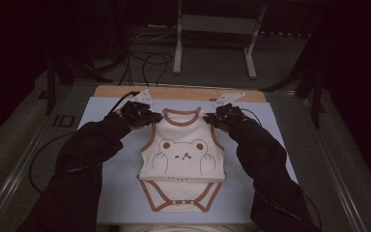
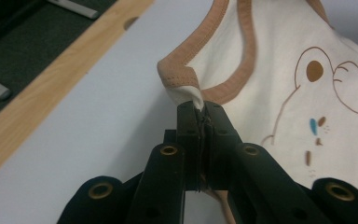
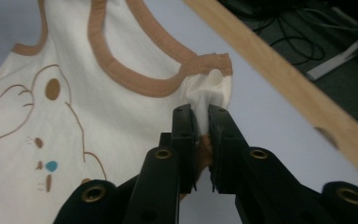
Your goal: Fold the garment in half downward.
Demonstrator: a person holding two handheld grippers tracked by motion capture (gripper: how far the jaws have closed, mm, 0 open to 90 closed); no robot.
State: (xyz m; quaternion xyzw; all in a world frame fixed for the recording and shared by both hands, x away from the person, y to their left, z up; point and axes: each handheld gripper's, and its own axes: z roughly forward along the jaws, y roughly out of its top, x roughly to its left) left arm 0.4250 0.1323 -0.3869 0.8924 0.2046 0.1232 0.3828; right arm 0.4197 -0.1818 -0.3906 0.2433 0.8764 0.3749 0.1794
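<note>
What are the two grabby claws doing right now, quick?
Left gripper: closed, pinching one shoulder strap of the baby bodysuit.
Right gripper: closed, pinching the other shoulder strap.

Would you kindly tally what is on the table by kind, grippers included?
Bodysuit: 1, cream with brown trim and a bear print
Grippers: 2, left gripper and right gripper, each shut on a shoulder of the bodysuit
Mat: 1, pale blue
Total: 4
</note>
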